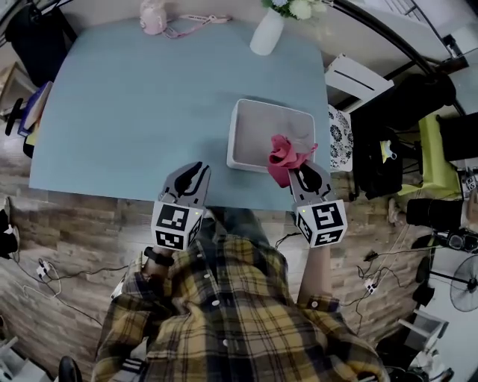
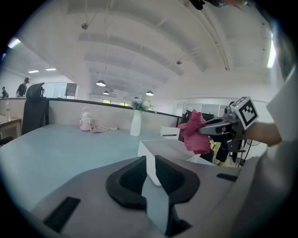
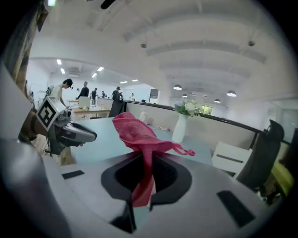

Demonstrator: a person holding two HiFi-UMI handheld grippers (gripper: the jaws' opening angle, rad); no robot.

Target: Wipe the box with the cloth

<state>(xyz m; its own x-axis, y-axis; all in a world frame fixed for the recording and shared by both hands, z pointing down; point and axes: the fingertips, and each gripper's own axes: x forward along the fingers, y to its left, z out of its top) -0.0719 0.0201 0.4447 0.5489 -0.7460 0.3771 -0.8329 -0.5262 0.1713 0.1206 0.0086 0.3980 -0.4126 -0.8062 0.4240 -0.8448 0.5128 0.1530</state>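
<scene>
Plaid-shirt torso (image 1: 239,313) fills the bottom of the head view, with both grippers held out in front of it. Right gripper (image 3: 148,160): fingers clamped on the cloth (image 3: 135,130), red-pink, pinched at a narrow gathered part; one end bunches up above the fingertips, the other hangs down between the fingers toward the gripper body. Left gripper (image 2: 150,160): fingers nearly together, only a thin slit between them, nothing in it; the white corner seen through the slit is the box (image 2: 163,148) behind. In the head view the cloth sits over the box's near right corner, can't tell whether it touches the rim. Box is white, shallow, open-topped, lying flat on the light blue tabletop (image 1: 134,112) near its front right edge, and looks empty inside. Left gripper is at the tabletop's near edge, left of the box and apart from it. Right gripper is just off the box's near right corner. Marker cubes sit behind each gripper, toward the person. White vase (image 1: 267,31) with flowers stands at the far edge of the tabletop, pink object (image 1: 153,19) with a strap to its left, both well apart from the box.
</scene>
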